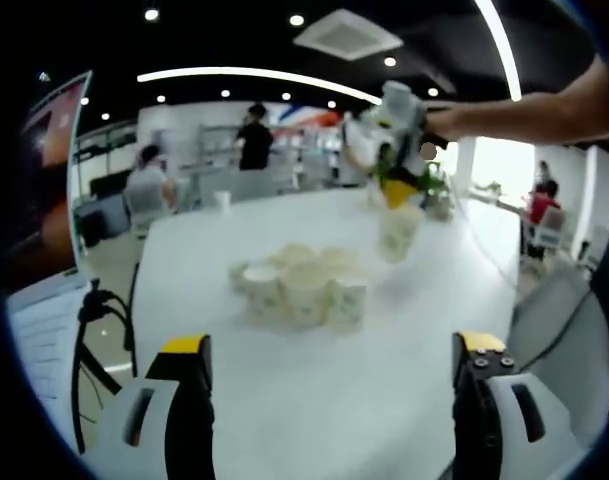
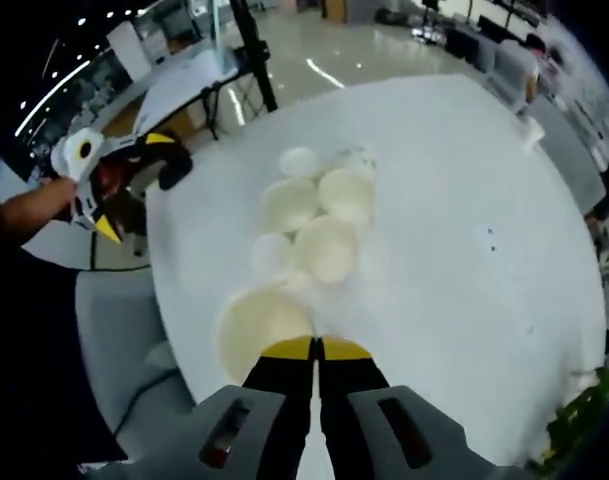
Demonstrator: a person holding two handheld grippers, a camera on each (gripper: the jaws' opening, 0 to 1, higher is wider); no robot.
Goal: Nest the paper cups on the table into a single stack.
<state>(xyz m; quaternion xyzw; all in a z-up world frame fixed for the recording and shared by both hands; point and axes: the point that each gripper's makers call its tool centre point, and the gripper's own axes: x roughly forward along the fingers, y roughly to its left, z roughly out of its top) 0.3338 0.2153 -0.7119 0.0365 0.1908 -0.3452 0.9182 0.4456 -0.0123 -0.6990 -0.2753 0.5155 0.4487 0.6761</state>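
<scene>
Several white paper cups (image 1: 299,280) with a faint green print stand bunched together in the middle of the round white table (image 1: 284,400). My left gripper (image 1: 332,350) is open near the table's front edge, short of the cluster, with nothing between its jaws. My right gripper (image 1: 396,187) comes in from the right, shut on the rim of one paper cup (image 1: 399,232) that hangs above the table just right of the cluster. In the right gripper view, looking down, my right gripper (image 2: 314,348) pinches that held cup (image 2: 256,330), with the cluster (image 2: 314,220) beyond it and the open left gripper (image 2: 134,185) at the left.
A black stand with cables (image 1: 96,330) is by the table's left edge. One lone cup (image 1: 222,199) sits at the table's far side, and a plant (image 1: 439,195) at the far right. Grey chairs (image 2: 124,320) ring the table. People stand and sit in the background.
</scene>
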